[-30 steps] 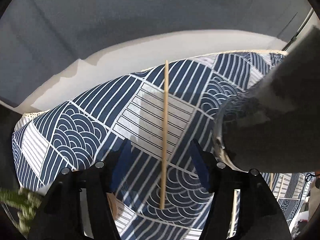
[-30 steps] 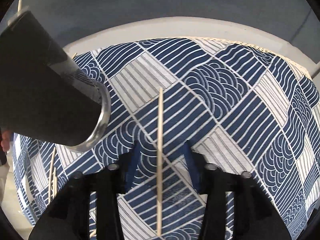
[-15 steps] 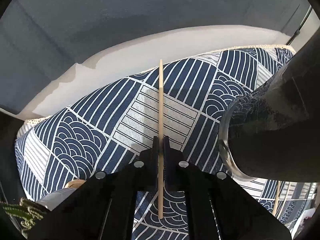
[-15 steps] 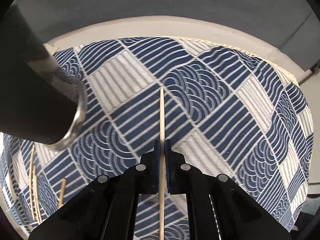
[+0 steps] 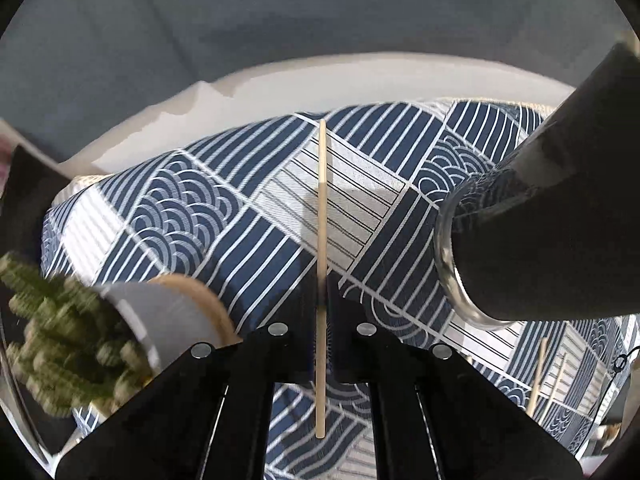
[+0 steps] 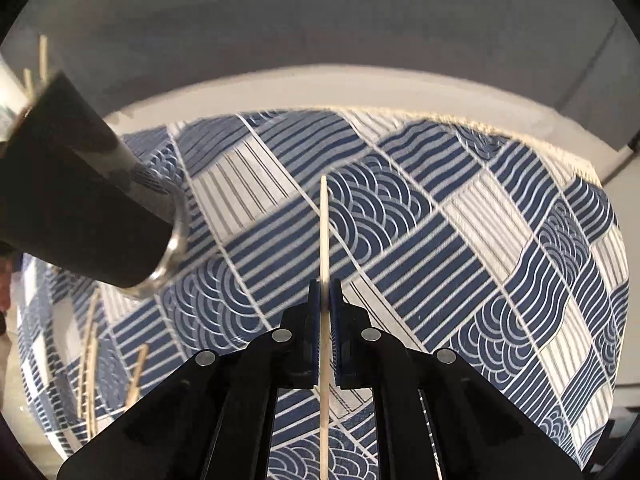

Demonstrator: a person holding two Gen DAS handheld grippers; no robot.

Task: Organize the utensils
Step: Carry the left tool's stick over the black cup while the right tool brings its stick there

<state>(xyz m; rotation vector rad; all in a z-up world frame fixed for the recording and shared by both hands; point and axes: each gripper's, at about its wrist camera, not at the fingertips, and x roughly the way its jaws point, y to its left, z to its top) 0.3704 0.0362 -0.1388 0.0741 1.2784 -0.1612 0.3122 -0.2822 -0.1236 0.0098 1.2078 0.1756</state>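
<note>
My left gripper (image 5: 321,296) is shut on a thin wooden chopstick (image 5: 321,200) that points forward over the blue-and-white patterned cloth (image 5: 224,232). My right gripper (image 6: 325,300) is shut on another wooden chopstick (image 6: 325,232), also pointing forward. A tall dark cup with a clear glass base stands to the right in the left wrist view (image 5: 540,248) and to the left in the right wrist view (image 6: 80,204), with chopstick tips showing at its top (image 6: 42,60).
A white pot with a green plant (image 5: 120,328) is close at the lower left of the left wrist view. Several loose chopsticks lie on the cloth at the left (image 6: 92,344) and at the right (image 5: 538,372). A pale table edge (image 6: 320,80) lies beyond the cloth.
Both grippers closed from open onto their chopsticks and have lifted them off the cloth. The plant pot has come into the left wrist view.
</note>
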